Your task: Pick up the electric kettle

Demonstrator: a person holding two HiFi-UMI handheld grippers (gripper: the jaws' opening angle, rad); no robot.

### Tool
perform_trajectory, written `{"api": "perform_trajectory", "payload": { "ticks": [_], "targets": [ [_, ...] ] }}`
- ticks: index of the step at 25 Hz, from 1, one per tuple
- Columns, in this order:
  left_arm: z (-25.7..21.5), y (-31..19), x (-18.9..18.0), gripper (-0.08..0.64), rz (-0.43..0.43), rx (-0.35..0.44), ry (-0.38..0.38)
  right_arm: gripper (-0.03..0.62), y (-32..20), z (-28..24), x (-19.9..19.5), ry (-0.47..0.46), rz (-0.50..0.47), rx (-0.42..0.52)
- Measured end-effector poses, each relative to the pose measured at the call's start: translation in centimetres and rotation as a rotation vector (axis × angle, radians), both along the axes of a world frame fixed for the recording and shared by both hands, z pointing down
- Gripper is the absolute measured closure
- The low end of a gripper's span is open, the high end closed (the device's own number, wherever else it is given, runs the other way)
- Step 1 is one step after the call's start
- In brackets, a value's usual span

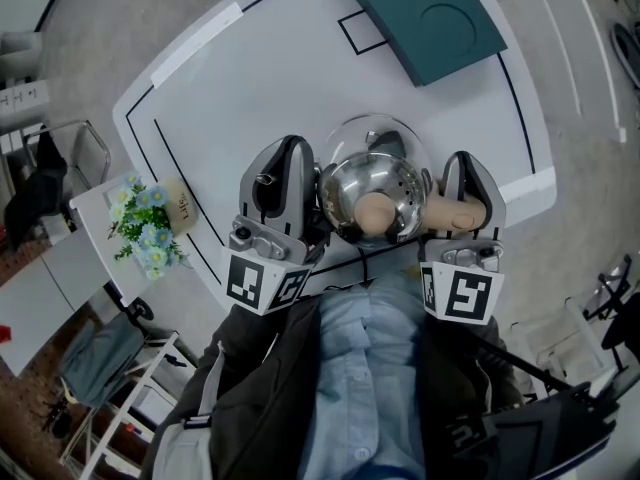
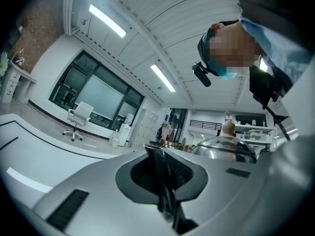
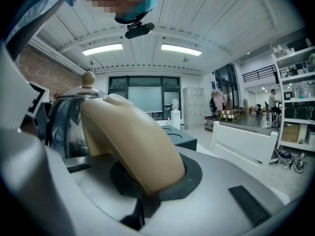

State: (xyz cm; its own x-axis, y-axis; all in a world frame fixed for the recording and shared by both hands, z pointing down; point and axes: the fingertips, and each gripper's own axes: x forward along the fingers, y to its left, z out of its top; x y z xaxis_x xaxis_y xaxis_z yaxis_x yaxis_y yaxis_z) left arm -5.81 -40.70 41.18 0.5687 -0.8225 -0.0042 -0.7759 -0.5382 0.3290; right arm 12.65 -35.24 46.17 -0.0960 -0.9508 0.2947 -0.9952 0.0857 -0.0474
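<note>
Head view, looking steeply down: a white table (image 1: 280, 78) marked with black lines fills the far half of the scene. A dark teal tray (image 1: 420, 13) lies at its far edge. The electric kettle (image 1: 375, 183), shiny steel with a beige knob on its lid, is over the near part of the table, just in front of our blue shirt. We cannot tell whether it rests on the table. The left gripper (image 1: 280, 173) is close beside the kettle on its left. The right gripper (image 1: 463, 183) is on its right, at the kettle's beige handle (image 1: 450, 211). A bunch of pale blue flowers (image 1: 145, 230) stands on a small side table, well to the left.

Left gripper view: the left gripper (image 2: 162, 181) has its two grey jaws brought together. Only a thin dark strip stands in the seam between them, and we cannot tell what it is. The kettle (image 2: 224, 151) shows to the right, beyond the jaws. A white office chair (image 2: 78, 119) stands far off on the left.

Right gripper view: the right gripper (image 3: 147, 195) is closed, and the end of the handle (image 3: 133, 141) is seated in the dark hollow where its jaws meet. The kettle's steel body (image 3: 66, 117) rises at the left. The teal tray (image 3: 179, 136) lies farther off, behind the handle.
</note>
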Motion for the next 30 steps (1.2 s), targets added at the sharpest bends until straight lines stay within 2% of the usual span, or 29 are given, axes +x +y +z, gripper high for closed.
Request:
{"api": "perform_trajectory", "payload": {
  "ticks": [9, 24, 30],
  "targets": [
    [-0.1, 0.2, -0.1, 0.54, -0.008, -0.004, -0.007, 0.568, -0.1, -0.2, -0.1, -0.001, -0.007, 0.005],
    [-3.0, 1.0, -0.6, 0.54, -0.049, 0.074, -0.015, 0.568, -0.4, -2.4, -0.4, -0.022, -0.041, 0.083],
    [-7.1, 3.6, -2.0, 0.54, -0.071, 0.125, -0.005, 0.569, 1.6, -6.6, -1.6, -0.019, -0.054, 0.139]
  ]
}}
